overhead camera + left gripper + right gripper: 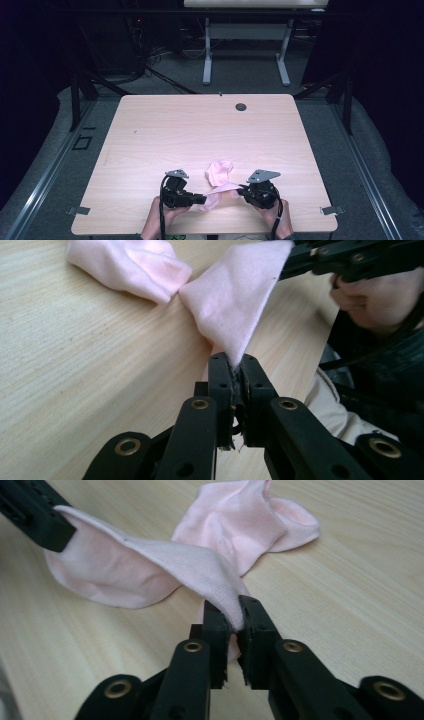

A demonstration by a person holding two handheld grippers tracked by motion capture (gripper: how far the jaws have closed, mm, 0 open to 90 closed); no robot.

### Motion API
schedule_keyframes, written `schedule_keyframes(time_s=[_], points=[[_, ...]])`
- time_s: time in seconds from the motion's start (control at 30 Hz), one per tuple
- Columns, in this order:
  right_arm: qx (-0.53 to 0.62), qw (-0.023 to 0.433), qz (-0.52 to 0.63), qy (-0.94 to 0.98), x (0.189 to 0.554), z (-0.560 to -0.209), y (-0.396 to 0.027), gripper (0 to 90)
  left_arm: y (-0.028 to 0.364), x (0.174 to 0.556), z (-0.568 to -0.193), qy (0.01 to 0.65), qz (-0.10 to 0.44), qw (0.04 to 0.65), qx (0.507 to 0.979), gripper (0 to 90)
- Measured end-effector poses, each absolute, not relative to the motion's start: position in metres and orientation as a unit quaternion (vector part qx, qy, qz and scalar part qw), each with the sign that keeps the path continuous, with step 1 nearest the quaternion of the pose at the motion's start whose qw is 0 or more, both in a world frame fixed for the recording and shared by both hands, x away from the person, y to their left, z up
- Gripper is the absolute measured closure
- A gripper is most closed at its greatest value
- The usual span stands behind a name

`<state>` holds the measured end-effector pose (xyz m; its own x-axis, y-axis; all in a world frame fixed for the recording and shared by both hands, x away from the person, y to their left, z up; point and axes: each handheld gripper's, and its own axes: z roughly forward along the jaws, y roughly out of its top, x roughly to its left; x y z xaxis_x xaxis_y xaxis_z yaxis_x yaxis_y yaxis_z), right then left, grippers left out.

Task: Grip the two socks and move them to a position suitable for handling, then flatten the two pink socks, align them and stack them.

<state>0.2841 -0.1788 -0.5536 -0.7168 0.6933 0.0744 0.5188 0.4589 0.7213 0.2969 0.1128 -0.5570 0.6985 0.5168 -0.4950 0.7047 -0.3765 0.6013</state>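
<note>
Pink sock (220, 176) is seen lying on the wooden table (200, 130), close to the table's near edge and about midway along it, well apart from the small round grommet (241, 107) at the far edge. One end of it is lifted off the table and drawn out between the two grippers, while the other end rests bunched on the wood just beyond them.

The left gripper (233, 365) is closed tight on one edge of the raised fabric, and the right gripper (231, 611) is likewise clamped on the opposite edge; in each gripper view a thin fold of knit is pinched between the black jaws with no gap left.

The sock is judged to be very light, soft and limp: it sags between the holds and creases freely. No fragility is expected, but the thin knit could be pulled out of a shallow pinch if stretched. A hold deeper in from the hem, on a doubled edge, is judged safer than one at the very rim.
</note>
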Motion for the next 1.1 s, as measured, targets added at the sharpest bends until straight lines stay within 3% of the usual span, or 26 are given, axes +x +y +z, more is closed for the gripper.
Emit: schedule_keyframes(time_s=[0.2,0.4,0.53,0.7,0.9,0.97,1.1], points=[[0.358,0.083,0.369,0.853,0.265,-0.535,-0.183,85.0,0.111,0.281,-0.55,0.354,-0.087,0.406,0.838,86.6],[0.374,0.009,0.343,0.862,0.247,-0.521,-0.192,84.9,0.106,0.267,-0.544,0.336,-0.094,0.398,0.848,86.6],[0.398,-0.042,0.332,0.854,0.255,-0.523,-0.199,84.8,0.103,0.273,-0.544,0.331,-0.109,0.382,0.856,85.8],[0.434,-0.078,0.302,0.845,0.287,-0.541,-0.198,78.8,0.105,0.302,-0.55,0.375,-0.058,0.361,0.852,71.9],[0.464,-0.006,0.297,0.835,0.304,-0.54,-0.196,54.1,0.114,0.313,-0.547,0.419,0.052,0.343,0.839,39.1],[0.469,0.013,0.308,0.828,0.305,-0.54,-0.196,48.2,0.12,0.314,-0.546,0.427,0.069,0.346,0.833,34.0],[0.468,0.048,0.327,0.82,0.303,-0.536,-0.202,44.8,0.126,0.311,-0.547,0.434,0.092,0.344,0.828,31.2]])
